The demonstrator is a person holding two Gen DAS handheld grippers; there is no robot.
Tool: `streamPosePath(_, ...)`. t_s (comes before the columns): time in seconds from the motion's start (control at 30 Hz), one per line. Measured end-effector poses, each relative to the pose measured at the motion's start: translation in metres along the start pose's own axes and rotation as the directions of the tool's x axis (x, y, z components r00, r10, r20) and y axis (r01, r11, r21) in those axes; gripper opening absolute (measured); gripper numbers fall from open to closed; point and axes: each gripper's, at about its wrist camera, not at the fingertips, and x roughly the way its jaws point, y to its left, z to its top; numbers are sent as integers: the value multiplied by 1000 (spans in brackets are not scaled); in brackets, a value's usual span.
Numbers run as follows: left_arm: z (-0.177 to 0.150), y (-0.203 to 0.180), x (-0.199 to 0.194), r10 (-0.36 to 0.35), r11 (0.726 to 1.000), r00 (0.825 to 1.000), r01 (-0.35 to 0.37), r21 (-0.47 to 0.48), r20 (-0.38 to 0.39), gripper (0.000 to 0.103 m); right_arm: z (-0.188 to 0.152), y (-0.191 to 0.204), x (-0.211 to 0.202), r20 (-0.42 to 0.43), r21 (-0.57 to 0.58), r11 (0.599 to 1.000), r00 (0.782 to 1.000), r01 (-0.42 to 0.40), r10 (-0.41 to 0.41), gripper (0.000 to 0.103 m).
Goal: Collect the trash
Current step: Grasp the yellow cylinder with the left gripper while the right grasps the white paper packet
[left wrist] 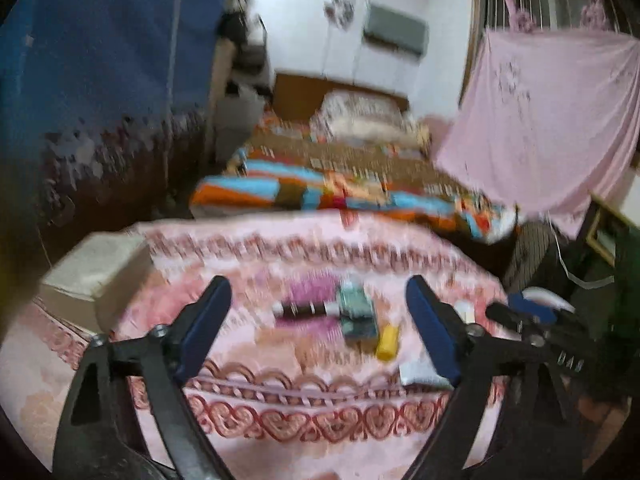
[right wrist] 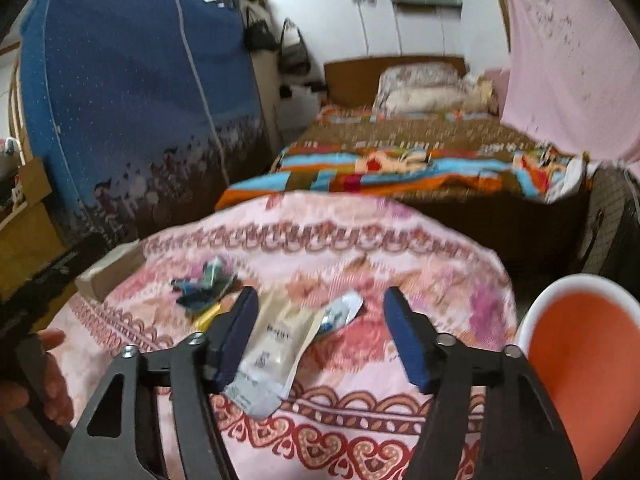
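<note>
A cardboard box (left wrist: 96, 276) sits at the left edge of the pink patterned cloth (left wrist: 280, 412). The left gripper (left wrist: 320, 320) hangs released, jaws wide, over trash in open room mid-cloth — a dark tube (left wrist: 304, 310), a teal wrapper (left wrist: 356, 314), a yellow cap (left wrist: 388, 342). The right gripper (right wrist: 320, 332), also spread, straddles a flat white sachet (right wrist: 272, 356) and a crinkled foil scrap (right wrist: 340, 314). At the right edge stands an orange-lined bin (right wrist: 580, 364).

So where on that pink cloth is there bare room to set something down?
Bare cloth runs along the far patterned border and the near heart-patterned edge. The middle is crowded: white wrapper, yellow tube, green packet, dark tube.
</note>
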Motion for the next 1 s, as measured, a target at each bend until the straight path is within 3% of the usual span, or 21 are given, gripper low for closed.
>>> streamPosePath(0.07, -4, -5, 12, -41, 999, 995, 43, 19, -90, 48, -1, -1, 5, -25, 7, 1000, 999, -22, 22, 46)
streamPosePath(0.17, -10, -12, 25, -93, 994, 980, 101, 38, -178, 29, -1, 0, 12, -62, 6, 999, 997, -49, 49, 41)
streamPosePath(0.33, -18, -25, 41, -145, 984, 947, 168, 58, -288, 14, -4, 2, 24, -126, 5, 998, 990, -70, 70, 40)
streamPosePath(0.53, -18, -34, 55, -188, 974, 918, 220, 52, -350, 13, -5, -2, 33, -169, 26, 998, 983, -65, 68, 40)
streamPosePath(0.7, -18, -37, 65, -186, 975, 912, 218, 48, -365, 13, -6, -7, 32, -168, 52, 996, 983, -68, 76, 40)
streamPosePath(0.83, -19, -34, 65, -178, 978, 914, 206, 39, -363, 1, -6, -5, 33, -174, 42, 997, 982, -63, 69, 40)
streamPosePath(0.9, -19, -30, 65, -192, 977, 912, 212, 15, -363, 1, -6, -2, 34, -182, 30, 998, 981, -54, 58, 40)
streamPosePath(1.0, -17, -25, 54, -156, 985, 933, 169, 14, -323, 1, -5, 2, 38, -203, 10, 999, 978, -40, 41, 40)
